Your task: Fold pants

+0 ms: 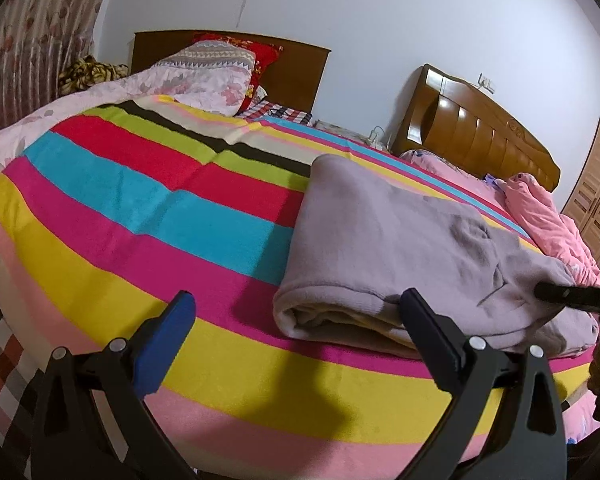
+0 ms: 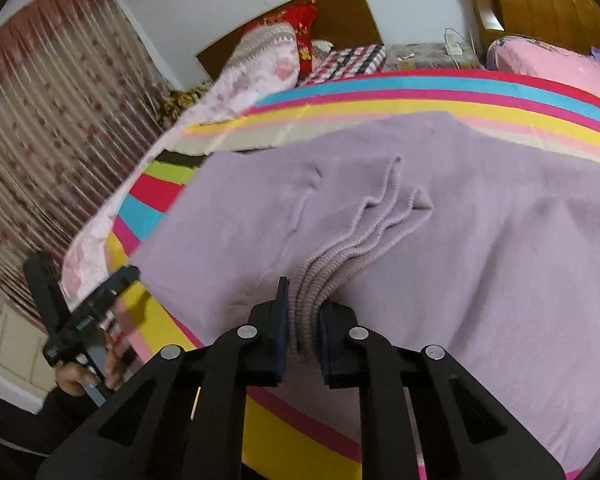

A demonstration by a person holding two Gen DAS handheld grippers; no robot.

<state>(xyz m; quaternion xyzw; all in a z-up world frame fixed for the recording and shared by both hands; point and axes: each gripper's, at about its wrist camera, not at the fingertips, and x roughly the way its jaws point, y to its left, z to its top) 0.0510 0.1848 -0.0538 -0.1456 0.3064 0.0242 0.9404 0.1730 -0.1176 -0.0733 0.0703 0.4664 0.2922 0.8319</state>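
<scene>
Striped blanket [image 1: 148, 200] beneath lilac pants [image 1: 380, 248], possibly two headboards [image 1: 480, 128] behind.

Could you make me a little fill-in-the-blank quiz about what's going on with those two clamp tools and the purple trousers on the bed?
1. The soft lilac fleece pants lie on a bright ____ bedspread.
2. The right gripper is shut on the pants' bunched ribbed ____.
3. The left gripper has its jaws wide ____, holding nothing.
4. The pillow against the dark wooden headboard is ____ in colour.

Missing words: striped; cuffs; open; red
</scene>
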